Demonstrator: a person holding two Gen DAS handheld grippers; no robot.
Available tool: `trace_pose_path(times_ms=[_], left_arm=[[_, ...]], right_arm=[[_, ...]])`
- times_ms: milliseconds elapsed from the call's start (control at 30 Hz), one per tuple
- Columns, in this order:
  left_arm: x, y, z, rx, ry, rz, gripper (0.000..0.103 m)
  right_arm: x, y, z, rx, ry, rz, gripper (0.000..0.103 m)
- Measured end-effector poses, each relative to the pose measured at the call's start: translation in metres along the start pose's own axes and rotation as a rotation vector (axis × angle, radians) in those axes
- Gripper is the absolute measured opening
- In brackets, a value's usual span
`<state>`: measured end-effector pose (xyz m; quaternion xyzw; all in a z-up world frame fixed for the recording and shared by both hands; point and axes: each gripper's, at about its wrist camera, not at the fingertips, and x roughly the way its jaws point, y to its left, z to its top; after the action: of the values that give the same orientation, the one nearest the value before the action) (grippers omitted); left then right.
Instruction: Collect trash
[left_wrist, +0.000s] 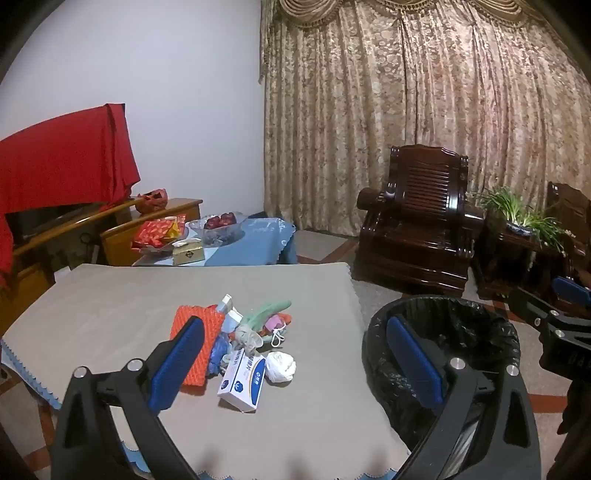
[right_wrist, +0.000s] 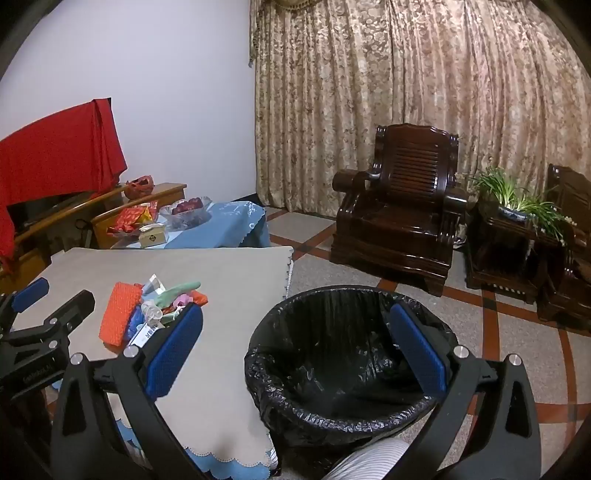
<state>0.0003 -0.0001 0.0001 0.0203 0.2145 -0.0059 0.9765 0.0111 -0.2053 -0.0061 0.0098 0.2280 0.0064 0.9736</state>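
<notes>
On the table, only the left view shows the white wad (left_wrist: 281, 366); both claws gape empty.

A dark carved wooden armchair (right_wrist: 397, 206) stands before floor-length patterned curtains (right_wrist: 406, 92). To its right, a potted green plant (right_wrist: 517, 201) sits on a dark side table (right_wrist: 498, 254). At left, a red cloth (left_wrist: 62, 166) drapes over furniture beside a blue-clothed table (left_wrist: 255, 240) bearing a glass bowl of red fruit (left_wrist: 218, 223) and a gold box (left_wrist: 188, 253).
</notes>
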Motion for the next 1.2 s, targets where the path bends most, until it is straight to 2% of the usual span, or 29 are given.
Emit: trace_pose_path(times_ms=[1200], left_arm=[[0.017, 0.013, -0.009, -0.008, 0.001, 0.003, 0.097]], right_arm=[[0.002, 0.002, 0.000, 0.002, 0.000, 0.001, 0.098]])
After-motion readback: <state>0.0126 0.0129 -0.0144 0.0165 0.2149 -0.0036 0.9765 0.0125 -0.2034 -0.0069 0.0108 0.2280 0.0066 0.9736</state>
